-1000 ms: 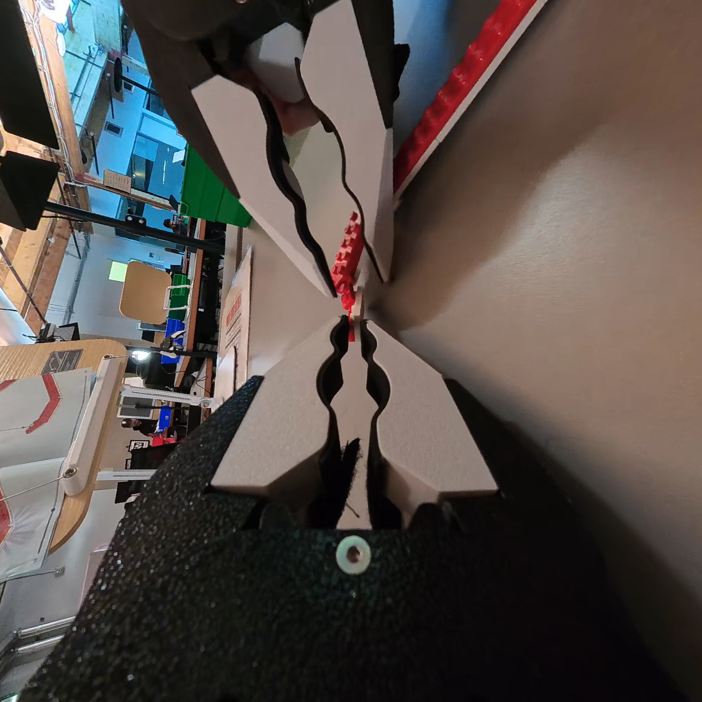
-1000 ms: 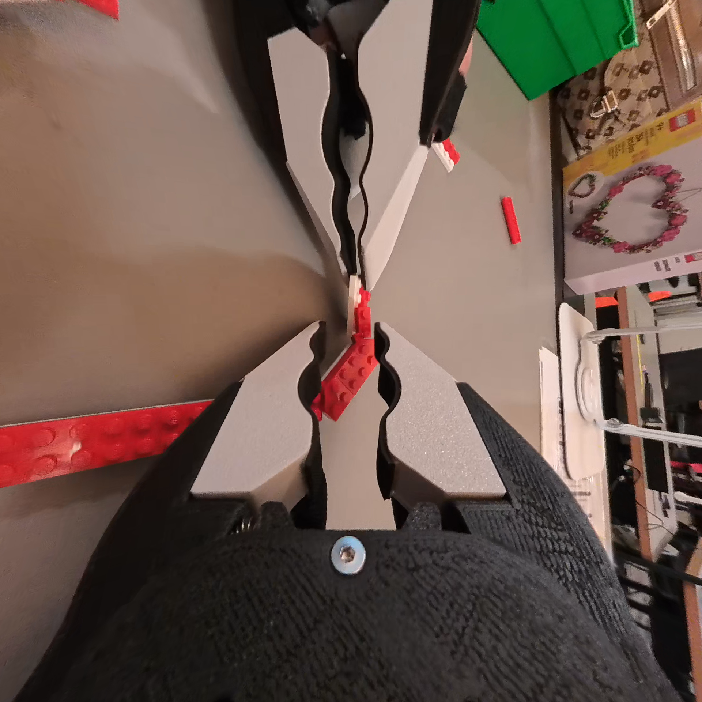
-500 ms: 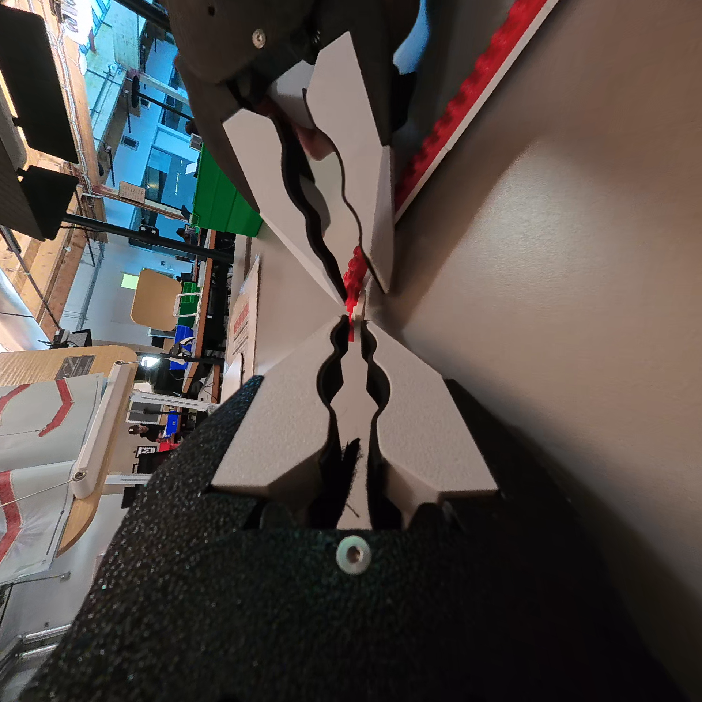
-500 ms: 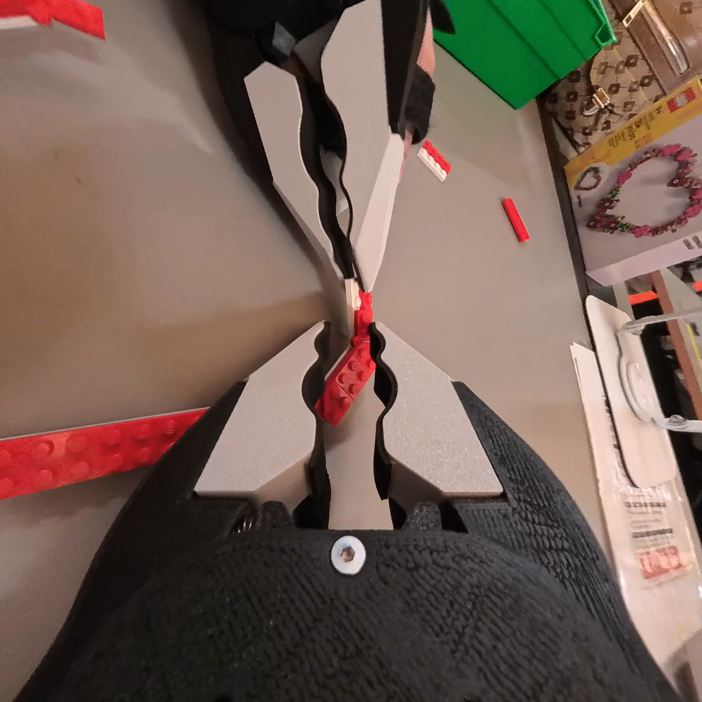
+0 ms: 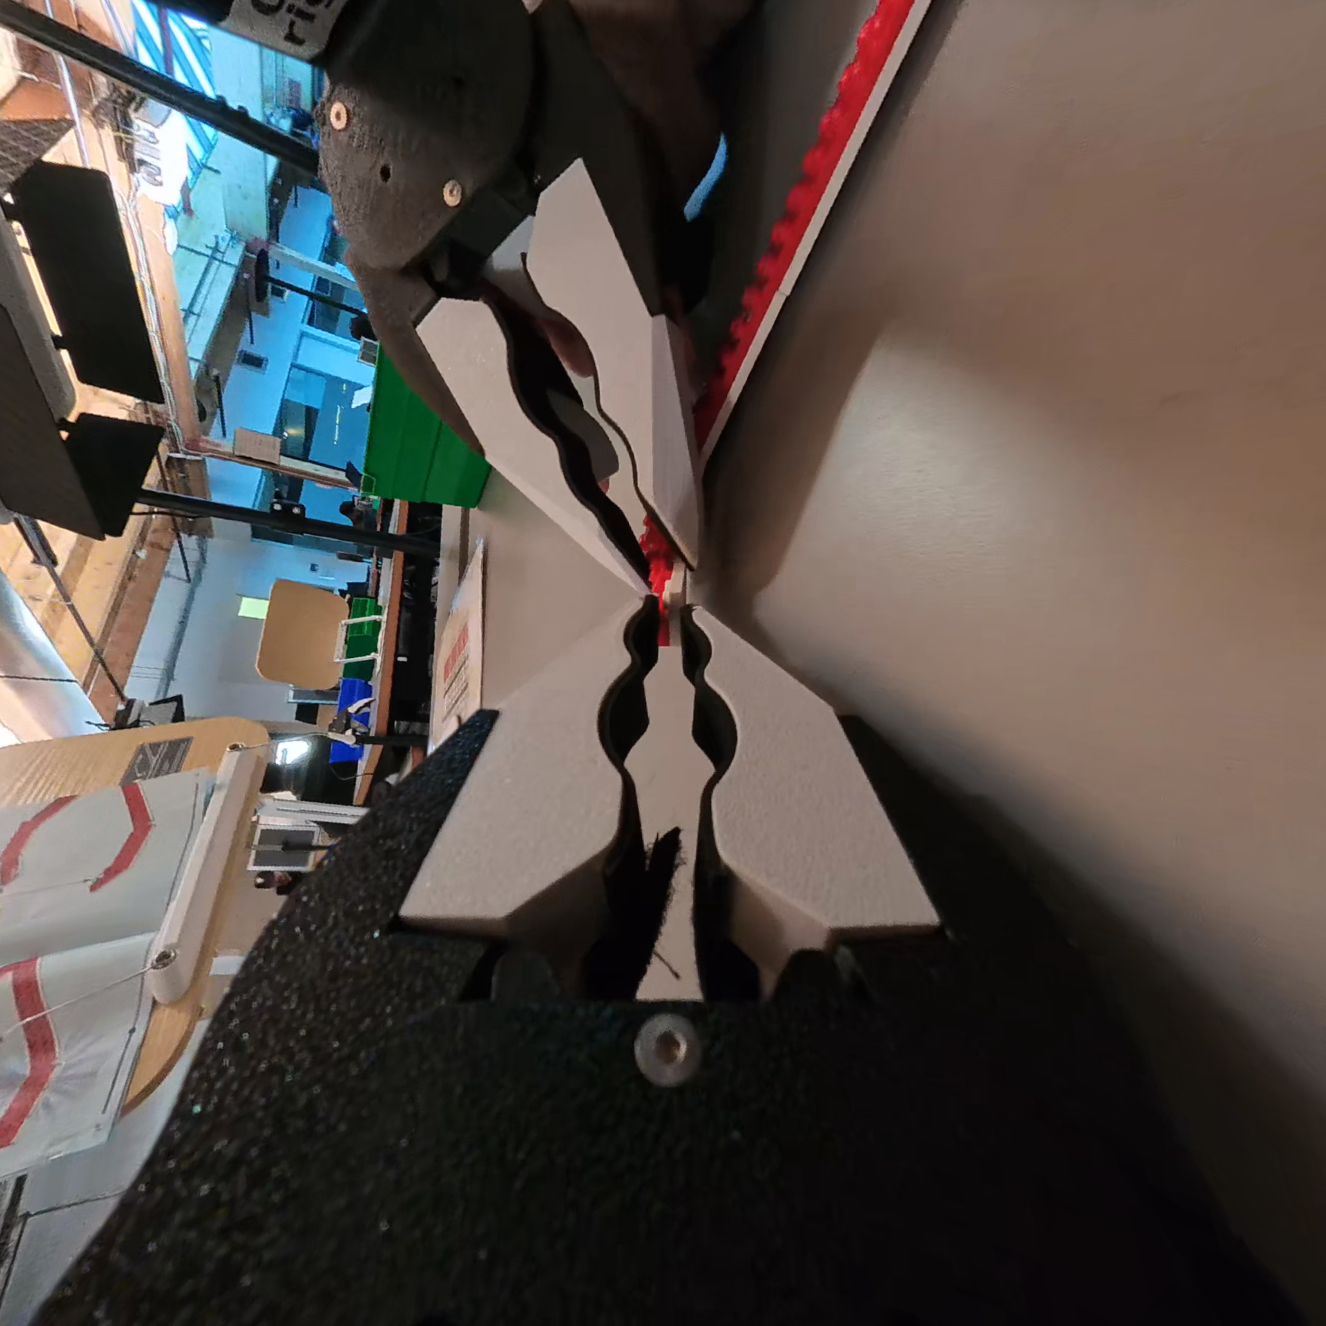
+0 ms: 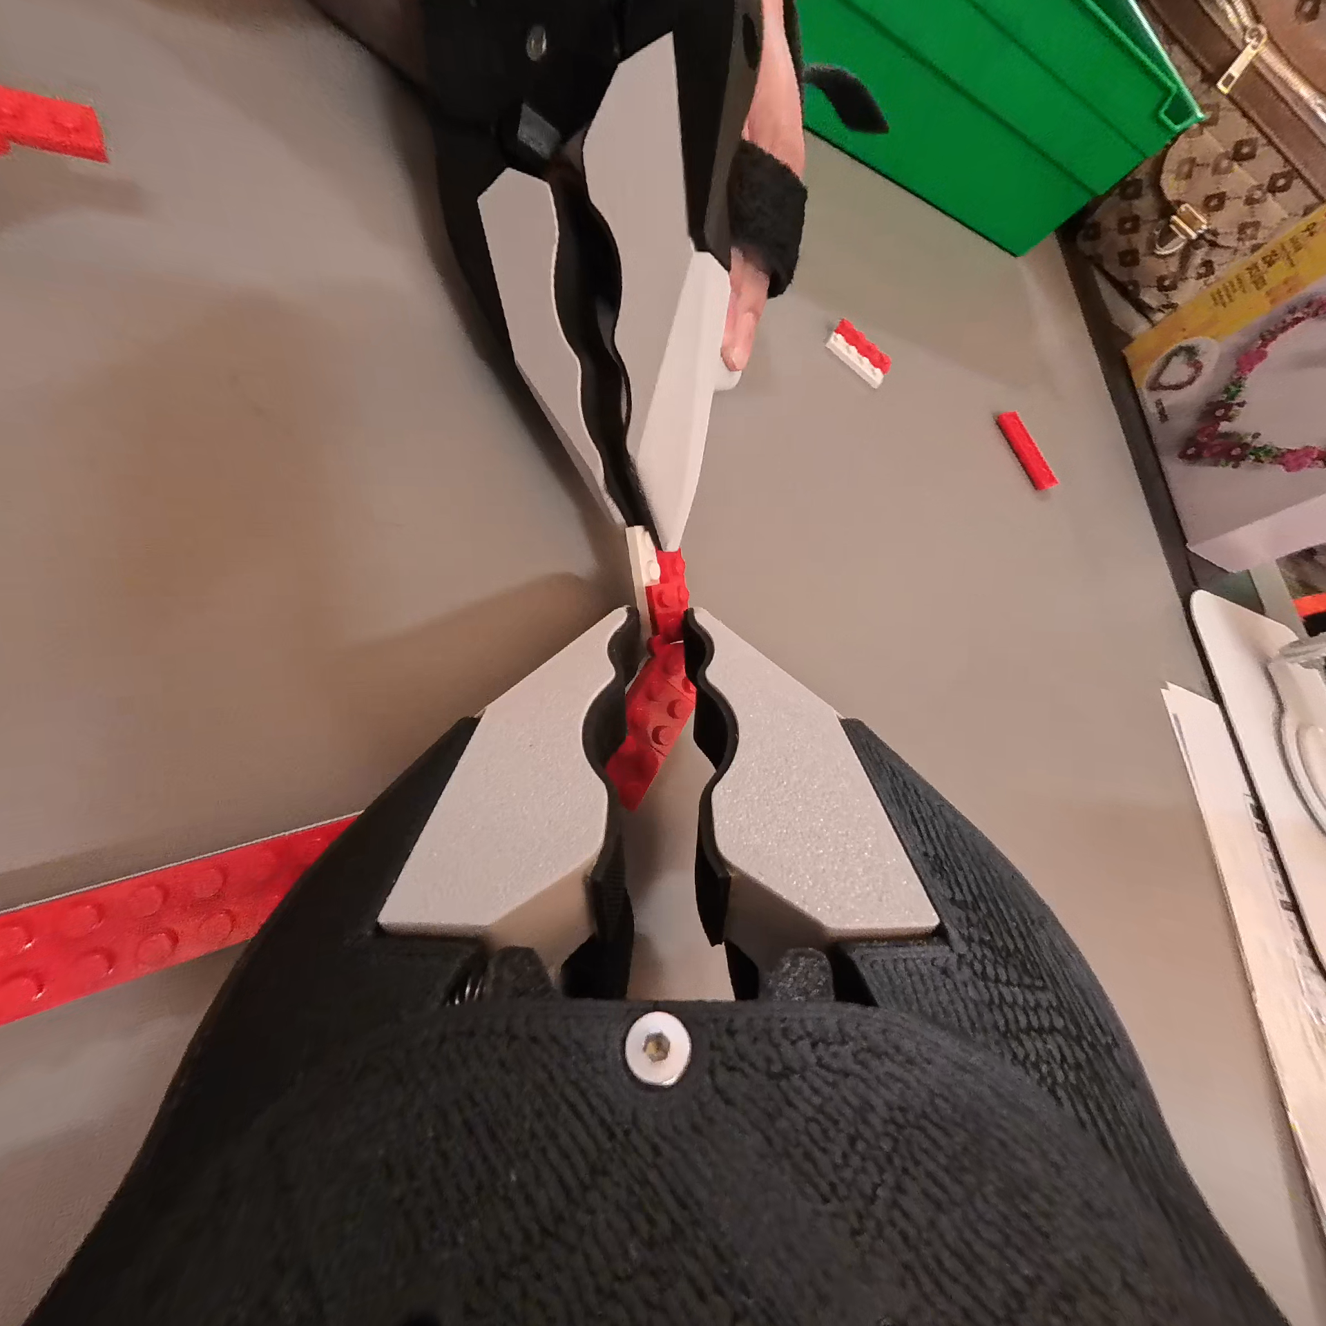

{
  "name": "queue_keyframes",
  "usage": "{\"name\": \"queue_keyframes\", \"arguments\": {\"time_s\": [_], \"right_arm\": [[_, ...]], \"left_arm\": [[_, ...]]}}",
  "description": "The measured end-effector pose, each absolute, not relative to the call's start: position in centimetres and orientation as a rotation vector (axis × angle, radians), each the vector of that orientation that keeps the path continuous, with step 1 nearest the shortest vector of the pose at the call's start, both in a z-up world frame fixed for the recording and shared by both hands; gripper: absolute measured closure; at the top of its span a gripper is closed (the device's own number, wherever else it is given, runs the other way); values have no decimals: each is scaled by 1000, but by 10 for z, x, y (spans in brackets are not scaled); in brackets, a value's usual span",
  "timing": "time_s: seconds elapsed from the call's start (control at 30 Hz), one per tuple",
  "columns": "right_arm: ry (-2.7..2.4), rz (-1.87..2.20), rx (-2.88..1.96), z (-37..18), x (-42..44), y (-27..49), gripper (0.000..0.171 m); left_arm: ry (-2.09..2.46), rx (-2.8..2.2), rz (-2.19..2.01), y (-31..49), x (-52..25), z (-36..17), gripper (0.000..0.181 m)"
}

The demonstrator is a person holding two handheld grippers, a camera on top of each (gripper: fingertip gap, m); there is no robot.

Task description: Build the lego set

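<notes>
Red plates [image 6: 656,707] clamped in right hand-held gripper [image 6: 660,621]; left hand-held gripper [image 5: 667,610] pinches white plate [image 6: 641,567]. Press studs square, squeeze evenly.

A green bin [image 6: 1004,122] sits beside a patterned handbag [image 6: 1212,186] and a flower-wreath box [image 6: 1248,430].

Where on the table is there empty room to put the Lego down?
Big bare patch left of the grippers, between the red strip and the red plate. Smaller patch right of the jaws, below the red bar. Crowded along the right edge: green bin, box, papers.
</notes>
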State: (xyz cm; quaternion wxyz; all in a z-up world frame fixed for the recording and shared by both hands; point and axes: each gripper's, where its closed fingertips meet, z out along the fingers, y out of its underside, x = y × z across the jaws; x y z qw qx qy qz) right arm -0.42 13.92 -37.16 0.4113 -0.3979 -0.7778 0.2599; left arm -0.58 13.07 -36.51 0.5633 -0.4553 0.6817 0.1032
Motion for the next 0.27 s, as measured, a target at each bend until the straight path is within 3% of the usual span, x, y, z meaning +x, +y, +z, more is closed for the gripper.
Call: {"name": "queue_keyframes", "arguments": {"time_s": [0.27], "right_arm": [[-1970, 671, -998, -372, -2, 138, 157]], "left_arm": [[1623, -1031, 278, 128, -4, -366, 178]]}}
